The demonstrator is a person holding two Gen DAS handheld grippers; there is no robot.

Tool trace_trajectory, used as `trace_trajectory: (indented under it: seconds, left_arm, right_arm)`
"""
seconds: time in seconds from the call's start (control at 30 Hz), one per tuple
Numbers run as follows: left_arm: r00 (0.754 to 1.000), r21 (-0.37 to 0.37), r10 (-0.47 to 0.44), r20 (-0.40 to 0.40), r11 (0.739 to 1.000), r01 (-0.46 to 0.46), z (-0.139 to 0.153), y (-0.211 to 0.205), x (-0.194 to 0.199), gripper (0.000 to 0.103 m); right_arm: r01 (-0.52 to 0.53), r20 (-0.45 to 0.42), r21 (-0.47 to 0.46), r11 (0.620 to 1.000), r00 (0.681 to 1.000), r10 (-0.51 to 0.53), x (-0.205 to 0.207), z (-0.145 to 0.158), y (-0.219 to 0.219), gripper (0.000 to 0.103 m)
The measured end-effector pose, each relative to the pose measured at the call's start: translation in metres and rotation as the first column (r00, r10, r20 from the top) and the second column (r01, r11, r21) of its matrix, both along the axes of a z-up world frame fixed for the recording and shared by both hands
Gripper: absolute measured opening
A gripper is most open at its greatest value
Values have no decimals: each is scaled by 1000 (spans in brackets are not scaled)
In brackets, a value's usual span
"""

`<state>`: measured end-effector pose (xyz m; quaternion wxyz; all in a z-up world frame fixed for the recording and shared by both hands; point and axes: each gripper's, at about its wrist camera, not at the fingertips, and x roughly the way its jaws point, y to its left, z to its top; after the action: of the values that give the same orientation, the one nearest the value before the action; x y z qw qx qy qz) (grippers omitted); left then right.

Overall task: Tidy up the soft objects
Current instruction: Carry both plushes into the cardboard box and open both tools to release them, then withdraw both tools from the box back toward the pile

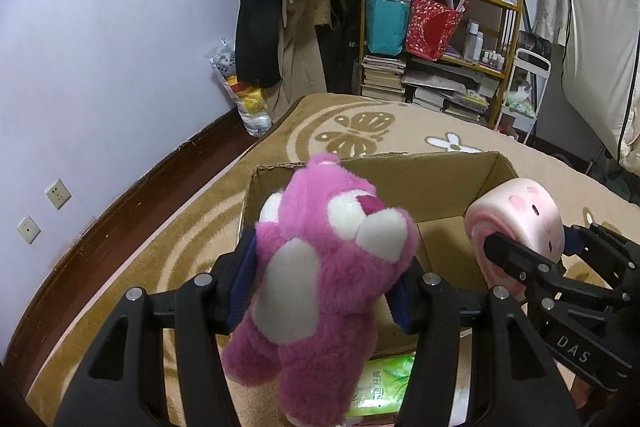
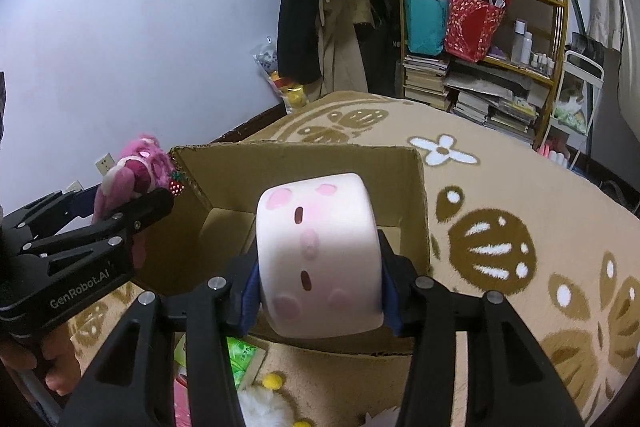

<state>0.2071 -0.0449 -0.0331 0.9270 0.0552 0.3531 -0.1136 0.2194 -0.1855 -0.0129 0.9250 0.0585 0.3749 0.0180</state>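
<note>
Cardboard box [image 2: 224,219] on the patterned carpet [image 2: 520,227] is showing bare inner walls and floor where visible, so nothing seems packed yet. Over its near edge, the left gripper [image 1: 324,279] is squeezing its fingers around the pink plush bear [image 1: 320,267], while the right gripper [image 2: 320,287] is pinching the pale pink squishy roll [image 2: 318,255] just above the opening. Judging by this, both drops are pending, and a green packet [image 2: 240,359] and fluffy white toy [image 2: 264,407] are waiting on the carpet.
</note>
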Motion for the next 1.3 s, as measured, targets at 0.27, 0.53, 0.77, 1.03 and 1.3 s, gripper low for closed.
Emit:
trace_trajectory:
  seconds: [0.27, 0.53, 0.77, 1.03, 1.3]
  left_arm:
    - [1000, -8, -4, -20, 1000, 4, -2, 4, 2, 65]
    - [1000, 26, 19, 20, 999, -20, 2, 6, -4, 93]
    - [999, 68, 17, 47, 997, -20, 11, 9, -12, 103]
    - [998, 24, 57, 19, 998, -57, 22, 27, -27, 103]
    - [994, 55, 96, -56, 994, -93, 23, 42, -50, 103]
  right_arm:
    - [11, -12, -21, 1000, 1000, -12, 1, -2, 3, 54]
    - [28, 16, 6, 1000, 999, -28, -2, 5, -3, 77]
    - [55, 40, 8, 998, 998, -55, -5, 19, -11, 94]
    - [63, 57, 17, 998, 996, -64, -20, 34, -13, 103]
    - [37, 34, 4, 999, 999, -37, -43, 50, -9, 103]
